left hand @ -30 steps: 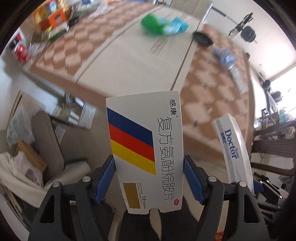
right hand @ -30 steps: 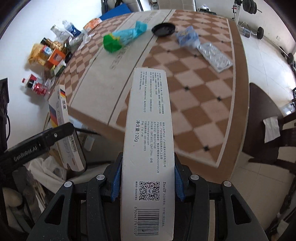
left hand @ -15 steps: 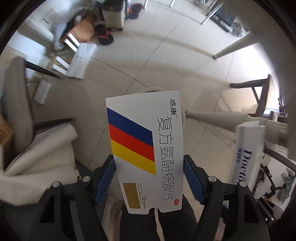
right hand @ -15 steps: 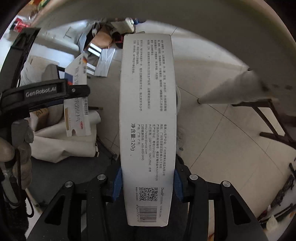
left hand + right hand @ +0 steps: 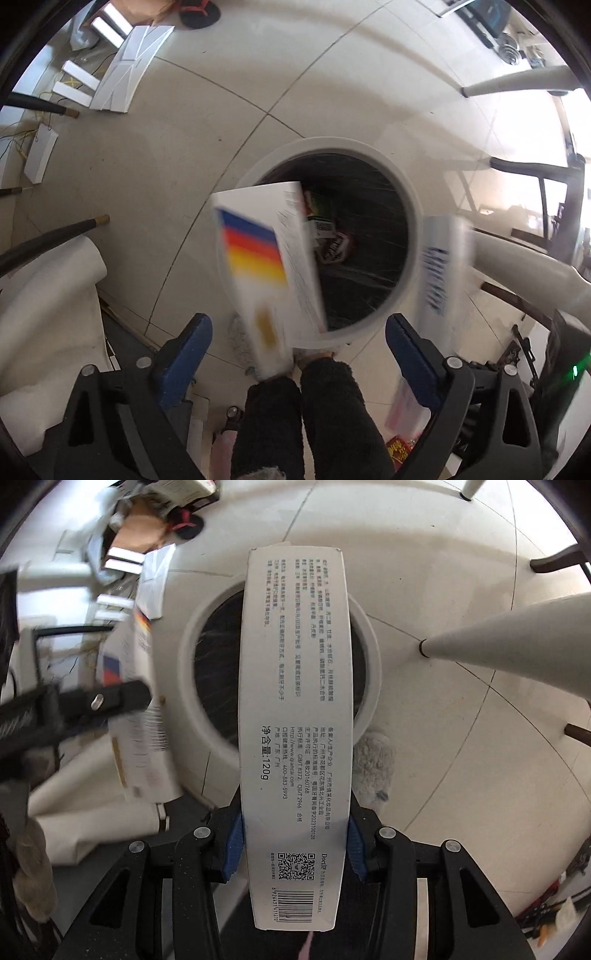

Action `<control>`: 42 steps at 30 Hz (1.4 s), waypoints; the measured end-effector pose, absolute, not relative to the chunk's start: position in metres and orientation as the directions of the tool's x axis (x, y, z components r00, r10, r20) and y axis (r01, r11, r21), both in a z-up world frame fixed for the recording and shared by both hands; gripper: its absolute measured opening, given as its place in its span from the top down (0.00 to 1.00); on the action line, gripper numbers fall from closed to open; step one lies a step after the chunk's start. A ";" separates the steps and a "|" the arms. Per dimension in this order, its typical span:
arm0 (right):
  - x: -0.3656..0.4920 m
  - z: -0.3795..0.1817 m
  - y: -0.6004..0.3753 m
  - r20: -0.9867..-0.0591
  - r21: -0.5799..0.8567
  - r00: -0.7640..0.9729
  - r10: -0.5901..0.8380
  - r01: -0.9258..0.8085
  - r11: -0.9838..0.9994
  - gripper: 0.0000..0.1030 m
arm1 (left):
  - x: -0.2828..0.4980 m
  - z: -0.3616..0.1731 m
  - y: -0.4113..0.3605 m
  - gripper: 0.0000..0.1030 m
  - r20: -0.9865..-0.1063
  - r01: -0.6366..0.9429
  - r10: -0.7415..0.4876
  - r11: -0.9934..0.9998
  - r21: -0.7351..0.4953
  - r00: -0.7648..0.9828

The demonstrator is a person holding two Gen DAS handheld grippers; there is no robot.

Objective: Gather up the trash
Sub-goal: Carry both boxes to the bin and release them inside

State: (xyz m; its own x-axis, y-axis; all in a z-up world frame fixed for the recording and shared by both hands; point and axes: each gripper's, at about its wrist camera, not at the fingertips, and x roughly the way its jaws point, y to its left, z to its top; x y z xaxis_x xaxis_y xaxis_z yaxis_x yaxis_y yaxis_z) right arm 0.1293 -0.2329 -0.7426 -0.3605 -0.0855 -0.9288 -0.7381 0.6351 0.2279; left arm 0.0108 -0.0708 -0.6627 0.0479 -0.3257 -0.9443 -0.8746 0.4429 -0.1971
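A round white trash bin [image 5: 412, 236] with a black liner stands on the floor below both grippers; it also shows in the right wrist view [image 5: 371, 672]. My left gripper [image 5: 299, 349] is open, and the white medicine box with blue, red and yellow stripes [image 5: 266, 273] is blurred, tilted and free of the fingers, over the bin's near rim. It also shows in the right wrist view [image 5: 140, 716]. My right gripper [image 5: 294, 843] is shut on a long white toothpaste box [image 5: 295, 716], held above the bin. That box appears blurred in the left wrist view [image 5: 437, 273].
Wrappers [image 5: 332, 243] lie inside the bin. White table legs [image 5: 509, 635] and dark chair legs [image 5: 51, 236] stand around it. Flat cardboard and boxes [image 5: 129, 70] lie on the tiled floor. A white cloth [image 5: 44, 306] hangs at the left. The person's legs [image 5: 306, 417] are below.
My left gripper has opened and let go of the striped medicine box, which is dropping toward the bin. Both grippers have come over the bin's opening. The right gripper still holds its box.
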 end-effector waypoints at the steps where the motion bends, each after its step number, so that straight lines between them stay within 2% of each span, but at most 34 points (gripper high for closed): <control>1: 0.132 -0.753 -0.233 -0.923 0.230 -0.374 -0.091 -0.726 0.648 0.44 | 0.010 -0.663 -0.070 0.06 -0.945 -0.877 -0.324 0.440 -0.192 0.044; 2: 0.136 -0.759 -0.230 -0.919 0.235 -0.383 -0.090 -0.717 0.656 0.36 | 0.008 -0.662 -0.071 0.06 -0.948 -0.878 -0.317 0.442 -0.183 0.038; 3: 0.138 -0.763 -0.230 -0.919 0.234 -0.383 -0.089 -0.714 0.660 0.21 | 0.008 -0.662 -0.072 0.06 -0.952 -0.879 -0.305 0.446 -0.170 0.029; 4: 0.139 -0.765 -0.230 -0.927 0.219 -0.364 -0.088 -0.718 0.660 0.12 | 0.007 -0.659 -0.074 0.06 -0.956 -0.877 -0.291 0.454 -0.158 0.021; 7: 0.145 -0.761 -0.227 -0.951 0.155 -0.290 -0.105 -0.746 0.648 0.00 | 0.006 -0.650 -0.082 0.06 -0.974 -0.868 -0.224 0.487 -0.097 -0.016; 10: 0.148 -0.747 -0.227 -0.966 0.104 -0.231 -0.115 -0.758 0.644 0.00 | 0.000 -0.640 -0.088 0.06 -0.987 -0.861 -0.149 0.508 -0.021 -0.064; 15: 0.147 -0.720 -0.226 -0.978 0.061 -0.175 -0.117 -0.769 0.637 0.00 | -0.012 -0.620 -0.104 0.06 -0.988 -0.866 -0.141 0.501 -0.014 -0.065; 23: 0.143 -0.653 -0.237 -0.987 0.069 -0.144 -0.066 -0.765 0.640 0.00 | -0.022 -0.565 -0.122 0.06 -0.992 -0.863 -0.115 0.505 -0.009 -0.057; 28: 0.139 -0.598 -0.244 -0.990 0.074 -0.134 -0.048 -0.775 0.628 0.00 | -0.029 -0.518 -0.133 0.06 -0.992 -0.862 -0.122 0.505 -0.028 -0.039; 42: 0.124 -0.398 -0.268 -0.991 0.133 -0.128 0.051 -0.788 0.601 0.00 | -0.053 -0.363 -0.160 0.06 -0.998 -0.846 -0.070 0.531 -0.044 0.008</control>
